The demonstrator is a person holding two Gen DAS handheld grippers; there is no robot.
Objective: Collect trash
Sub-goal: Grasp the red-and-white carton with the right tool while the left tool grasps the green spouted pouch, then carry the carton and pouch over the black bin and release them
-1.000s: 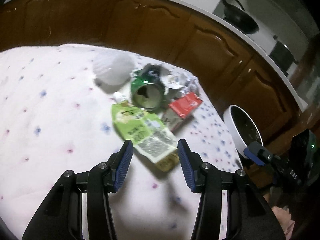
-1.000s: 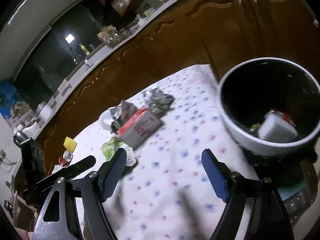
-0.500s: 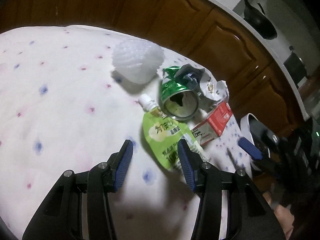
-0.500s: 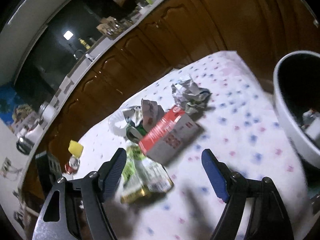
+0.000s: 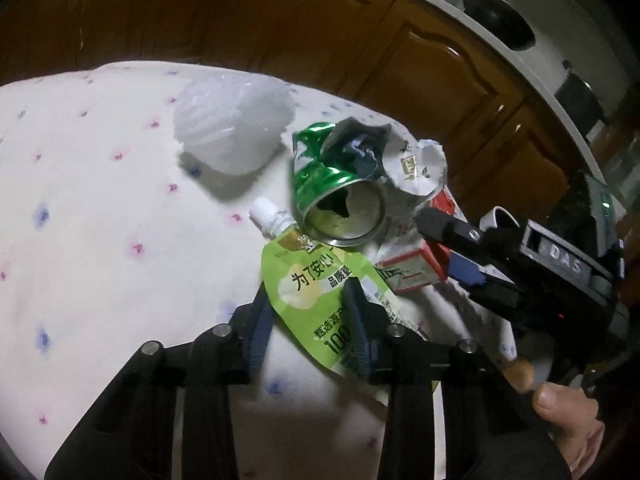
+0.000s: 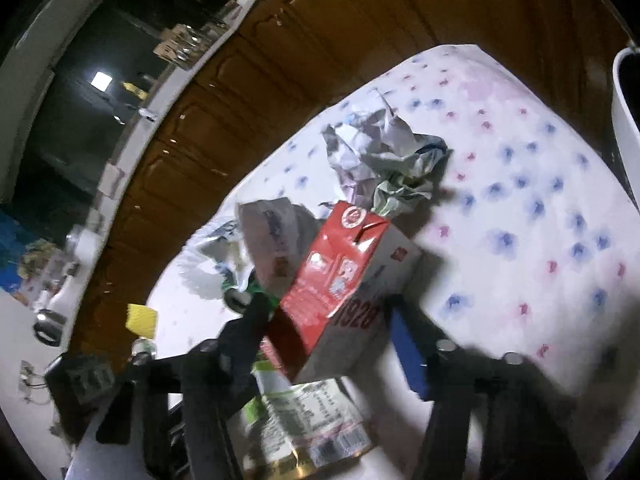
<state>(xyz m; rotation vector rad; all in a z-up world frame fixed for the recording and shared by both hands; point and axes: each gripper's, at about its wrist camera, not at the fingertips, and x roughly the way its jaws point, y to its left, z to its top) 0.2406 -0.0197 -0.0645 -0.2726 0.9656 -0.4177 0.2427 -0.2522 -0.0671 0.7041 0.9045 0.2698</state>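
A pile of trash lies on the white spotted tablecloth [image 5: 100, 240]. My left gripper [image 5: 308, 320] is open, its fingers either side of the lower part of a green drink pouch [image 5: 316, 292]. Behind the pouch lie a crushed green can [image 5: 336, 196], a white foam net [image 5: 232, 124] and torn foil [image 5: 416, 168]. My right gripper [image 6: 332, 332] is open around a red and white carton [image 6: 340, 292], which also shows in the left wrist view [image 5: 416, 264]. Crumpled paper [image 6: 384, 164] lies behind the carton.
A white bin rim [image 6: 624, 112] stands at the right edge of the table. Wooden cabinets [image 5: 360, 40] run behind the table. A yellow object [image 6: 142, 320] sits at the far left of the right wrist view.
Both grippers have moved in towards the pile. The left one now straddles the pouch and the right one now straddles the carton. The bin has slid out to the right edge.
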